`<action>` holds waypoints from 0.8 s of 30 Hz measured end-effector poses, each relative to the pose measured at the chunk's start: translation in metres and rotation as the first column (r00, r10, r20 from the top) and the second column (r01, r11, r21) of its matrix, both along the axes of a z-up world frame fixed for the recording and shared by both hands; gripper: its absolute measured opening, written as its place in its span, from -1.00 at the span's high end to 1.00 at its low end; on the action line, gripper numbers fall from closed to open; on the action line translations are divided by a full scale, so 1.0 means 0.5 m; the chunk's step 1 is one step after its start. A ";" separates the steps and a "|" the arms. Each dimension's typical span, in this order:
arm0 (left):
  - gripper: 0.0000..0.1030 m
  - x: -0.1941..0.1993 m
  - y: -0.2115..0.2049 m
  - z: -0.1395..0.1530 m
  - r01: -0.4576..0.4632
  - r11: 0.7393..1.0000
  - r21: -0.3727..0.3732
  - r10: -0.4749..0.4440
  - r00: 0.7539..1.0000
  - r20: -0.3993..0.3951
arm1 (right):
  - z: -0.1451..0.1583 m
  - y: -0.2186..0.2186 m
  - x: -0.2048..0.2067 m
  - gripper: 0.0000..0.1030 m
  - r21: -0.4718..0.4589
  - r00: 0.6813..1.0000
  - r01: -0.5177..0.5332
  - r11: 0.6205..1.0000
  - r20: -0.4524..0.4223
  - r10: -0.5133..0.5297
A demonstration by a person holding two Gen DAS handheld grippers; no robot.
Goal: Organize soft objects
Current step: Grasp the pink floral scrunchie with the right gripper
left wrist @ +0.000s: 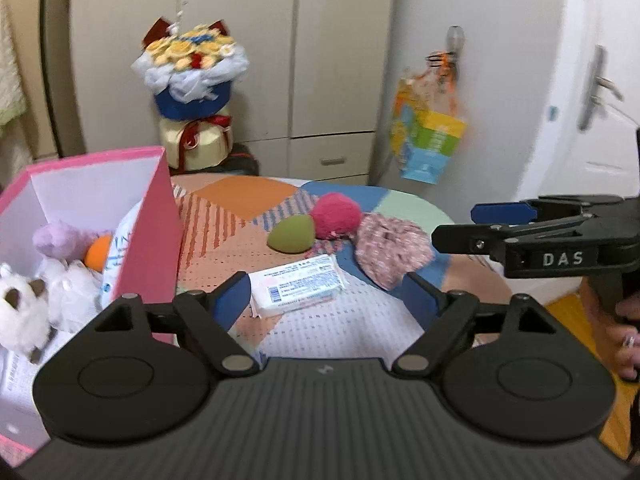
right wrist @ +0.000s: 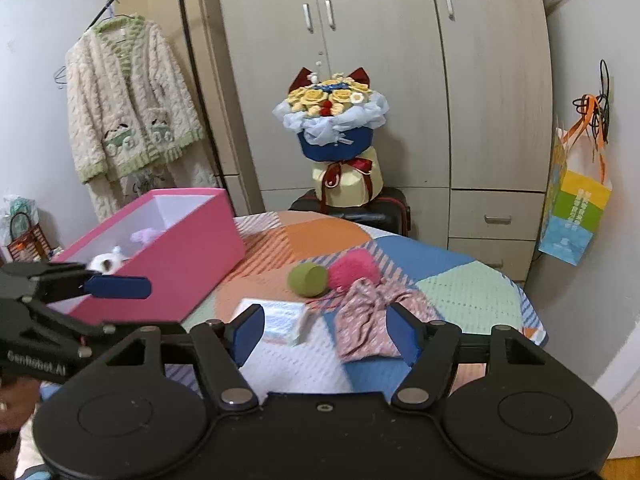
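A pink box (left wrist: 158, 216) (right wrist: 188, 256) stands on the table's left and holds plush toys (left wrist: 24, 308), a purple toy (left wrist: 60, 238) and an orange ball (left wrist: 98, 256). On the table lie a tissue pack (left wrist: 298, 290) (right wrist: 282, 320), a green sponge (left wrist: 287, 232) (right wrist: 308, 279), a pink pom-pom (left wrist: 336, 215) (right wrist: 354, 269) and a pink patterned cloth (left wrist: 390, 246) (right wrist: 366, 322). My left gripper (left wrist: 326, 300) is open above the tissue pack. My right gripper (right wrist: 326, 334) is open and empty, above the cloth and pack; it also shows in the left wrist view (left wrist: 502, 216).
The table wears a patchwork cloth (right wrist: 460, 280). Behind it a flower bouquet (right wrist: 334, 120) stands on a dark suitcase (right wrist: 394, 210) before a wardrobe (right wrist: 400, 60). A cardigan (right wrist: 128, 112) hangs at left. A paper bag (right wrist: 576, 208) hangs on the right wall.
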State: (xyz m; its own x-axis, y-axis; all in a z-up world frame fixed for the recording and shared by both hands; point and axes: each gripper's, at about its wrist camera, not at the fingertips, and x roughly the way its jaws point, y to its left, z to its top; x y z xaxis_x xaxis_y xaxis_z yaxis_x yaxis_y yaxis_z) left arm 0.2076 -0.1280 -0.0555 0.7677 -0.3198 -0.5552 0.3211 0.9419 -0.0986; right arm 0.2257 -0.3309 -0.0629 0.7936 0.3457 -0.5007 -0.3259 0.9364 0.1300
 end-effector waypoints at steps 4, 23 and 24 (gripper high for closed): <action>-0.64 0.052 -0.025 -0.041 -0.067 0.998 0.007 0.067 0.998 -0.002 | -0.042 -0.008 0.066 -0.42 -0.017 1.000 0.005 1.000 0.002 -0.005; -0.97 0.154 -0.072 -0.150 -0.195 0.977 0.081 0.198 0.980 -0.030 | -0.169 -0.046 0.190 -0.75 0.010 0.989 0.008 1.000 -0.147 -0.006; -0.98 0.157 -0.073 -0.154 -0.194 0.977 0.084 0.198 0.979 -0.042 | -0.171 -0.045 0.187 -0.74 -0.001 0.990 0.002 1.000 -0.140 -0.002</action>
